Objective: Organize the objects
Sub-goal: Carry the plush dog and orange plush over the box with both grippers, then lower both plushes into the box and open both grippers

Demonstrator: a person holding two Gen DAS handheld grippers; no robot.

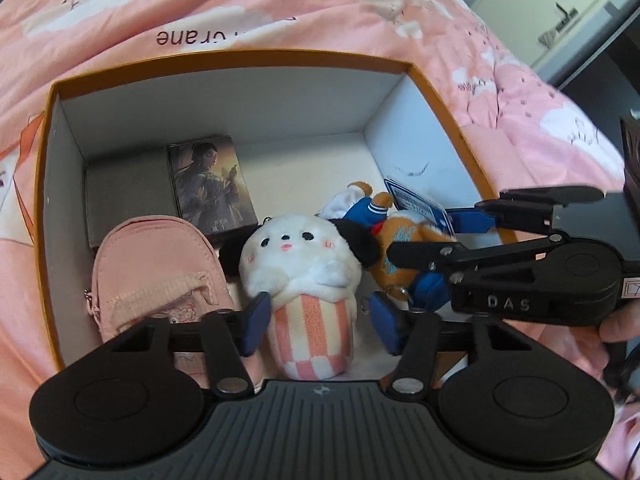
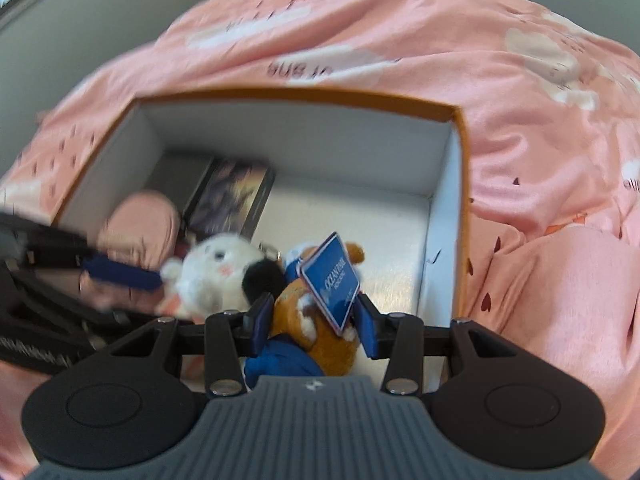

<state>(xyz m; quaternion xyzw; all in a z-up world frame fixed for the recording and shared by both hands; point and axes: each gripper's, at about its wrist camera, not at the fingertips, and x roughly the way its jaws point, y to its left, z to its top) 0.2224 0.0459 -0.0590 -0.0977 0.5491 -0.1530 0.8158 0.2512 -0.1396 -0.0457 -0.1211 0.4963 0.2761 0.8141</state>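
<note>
box (image 1: 240,65) on the pink bedding (image 1: 280,4) already holds the toys. i judge my left gripper (image 1: 320,320), pads flanking the white plush (image 1: 298,256) without pressing it, could snag it if lifted carelessly. my right gripper (image 2: 312,324), angled steeply down, is clamped on the orange plush (image 2: 316,320), whose tag (image 2: 332,280) may catch.
</note>
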